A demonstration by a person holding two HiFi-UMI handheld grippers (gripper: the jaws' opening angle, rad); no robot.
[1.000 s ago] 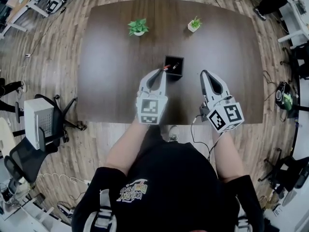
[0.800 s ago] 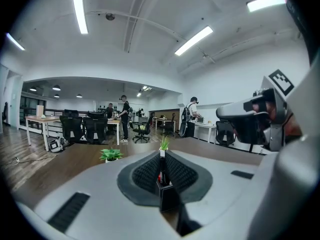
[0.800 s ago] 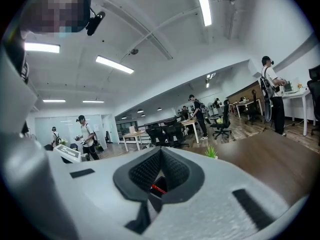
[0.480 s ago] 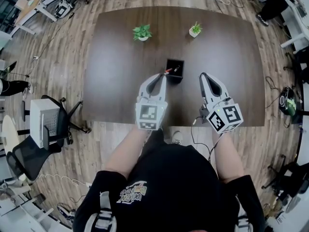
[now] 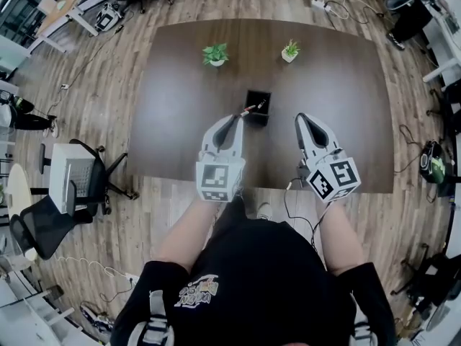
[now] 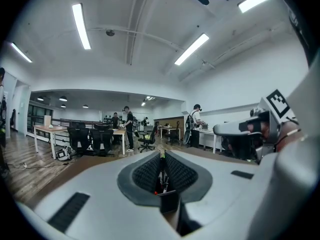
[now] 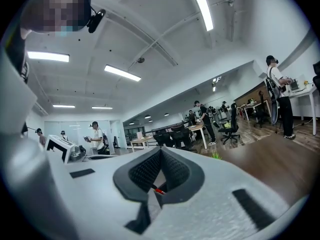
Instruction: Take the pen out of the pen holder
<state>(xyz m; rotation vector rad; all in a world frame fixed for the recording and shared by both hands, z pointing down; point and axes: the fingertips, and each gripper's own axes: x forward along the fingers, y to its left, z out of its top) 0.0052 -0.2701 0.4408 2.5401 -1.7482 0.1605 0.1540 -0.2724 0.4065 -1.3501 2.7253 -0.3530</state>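
1 pen (image 5: 249,109) pinched in left claw (image 5: 238,117); right claw (image 5: 300,118) closed, empty; 1 pen holder (image 5: 257,117).

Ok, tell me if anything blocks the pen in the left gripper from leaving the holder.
Nothing visible does. The left gripper is shut on the pen at the pen holder, by its left rim; the right gripper is shut, off to the right.

dark brown worktop (image 5: 180,121) on wood plank floor (image 5: 101,114); black office chairs (image 5: 39,225) left of the worktop; white ceiling (image 6: 130,14) with strip lights (image 6: 80,26) overhead.
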